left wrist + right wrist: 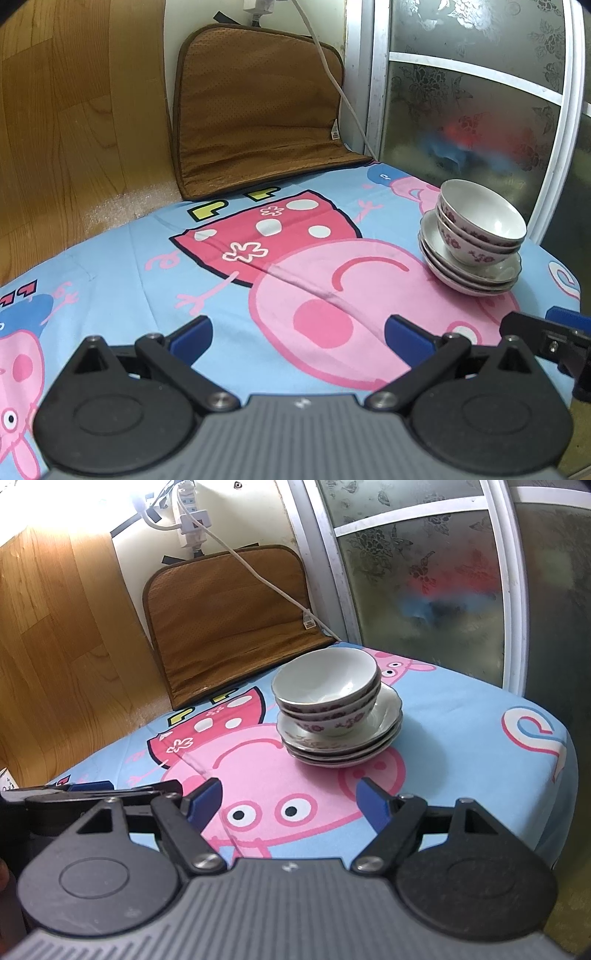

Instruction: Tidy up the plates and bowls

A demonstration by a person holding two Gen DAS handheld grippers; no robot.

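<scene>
Bowls (327, 686), nested, sat on a stack of plates (343, 744) toward the far right of the cartoon pig cloth (461, 716). Both the left gripper (297, 334) and the right gripper (290, 797) hung near, fingers spread, pinching nothing. A small tag on the brown mat (229, 613) was too tiny to read.

Glossy glazed ceramic bowls (327, 686) and plates (343, 742) are sitting on smooth printed cloth (461, 731), behind which a perforated brown leather-like cushion (229, 616) is leaning beside frosted patterned glass (424, 583)
</scene>
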